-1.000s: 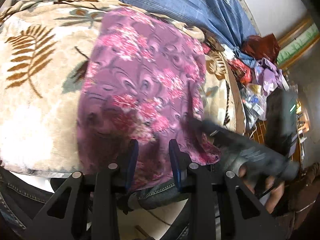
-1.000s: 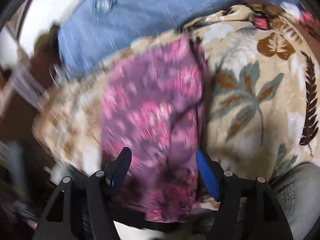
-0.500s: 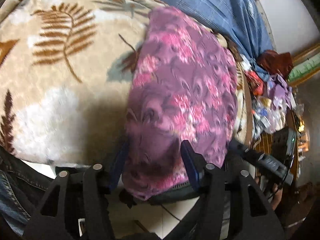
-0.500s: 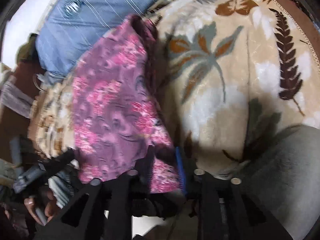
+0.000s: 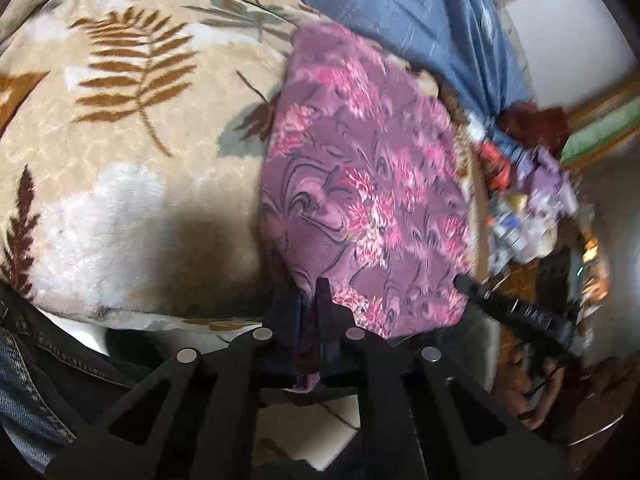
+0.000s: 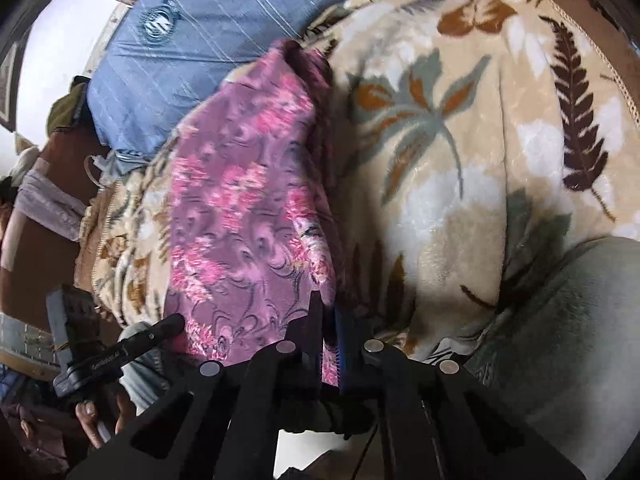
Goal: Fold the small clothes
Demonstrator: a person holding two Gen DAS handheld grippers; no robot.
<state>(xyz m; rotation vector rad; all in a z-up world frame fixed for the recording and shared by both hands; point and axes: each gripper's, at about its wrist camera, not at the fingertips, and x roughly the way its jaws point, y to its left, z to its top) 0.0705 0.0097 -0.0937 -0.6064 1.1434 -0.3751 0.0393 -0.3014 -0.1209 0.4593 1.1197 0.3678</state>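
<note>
A beige fleece blanket (image 5: 120, 184) with brown fern leaves covered the near surface; a blue striped cloth (image 6: 224, 20) lay bunched at its far edge, and a heap of coloured clutter (image 5: 532, 196) sat off its right side

The small garment (image 5: 360, 184) is purple cloth with a pink flower print and dark swirling lines. It lies spread flat as a long panel, its near hem hanging over the edge, its far end bunched into a dark fold (image 6: 308, 64).
</note>
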